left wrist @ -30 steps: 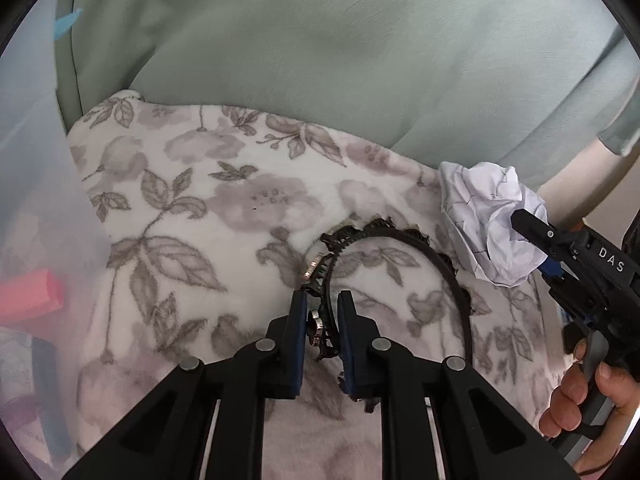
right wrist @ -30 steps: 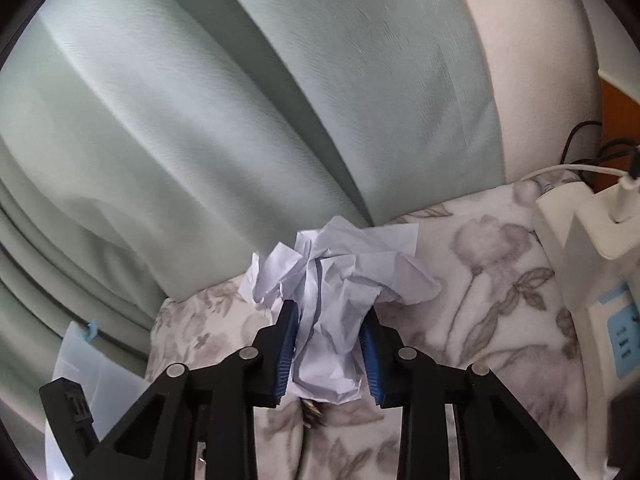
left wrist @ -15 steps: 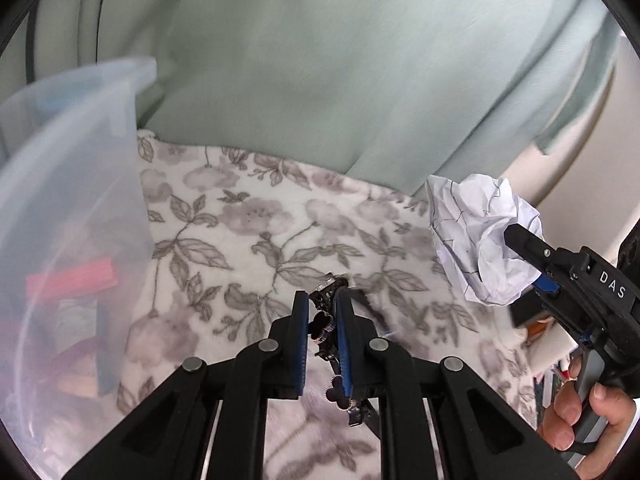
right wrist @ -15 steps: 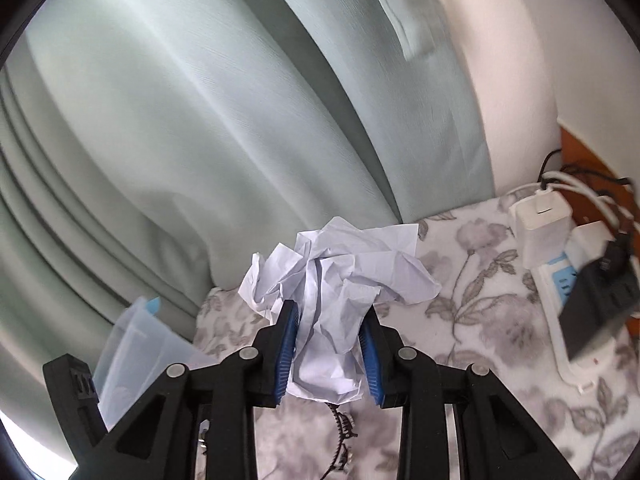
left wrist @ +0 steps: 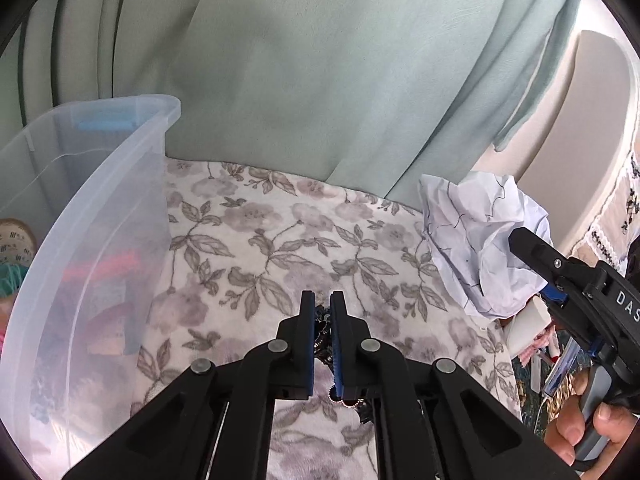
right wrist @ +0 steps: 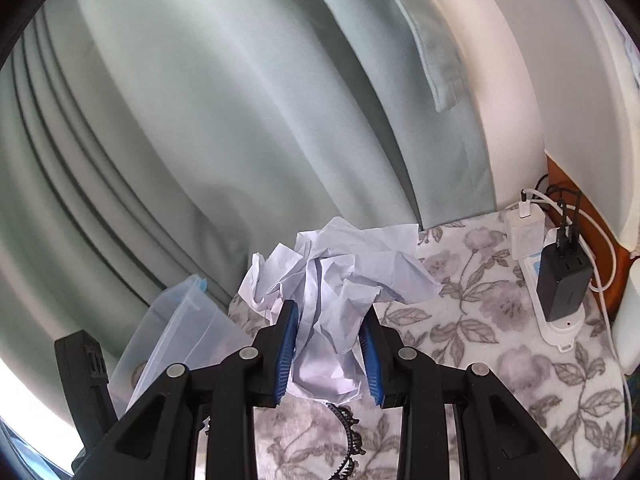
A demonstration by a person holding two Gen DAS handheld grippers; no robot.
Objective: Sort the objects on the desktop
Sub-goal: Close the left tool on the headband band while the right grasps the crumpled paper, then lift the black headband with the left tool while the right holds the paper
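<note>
I see a black toothed headband [left wrist: 322, 330] with metallic trim and a ball of crumpled white paper [right wrist: 332, 304]. Most of the headband is hidden behind the left gripper [left wrist: 323, 304], whose jaws have just been closing and now clamp it above the floral table [left wrist: 248, 248]. The right gripper [right wrist: 329, 320] is clamped on the paper, held aloft near the clear bin [left wrist: 100, 216].
</note>
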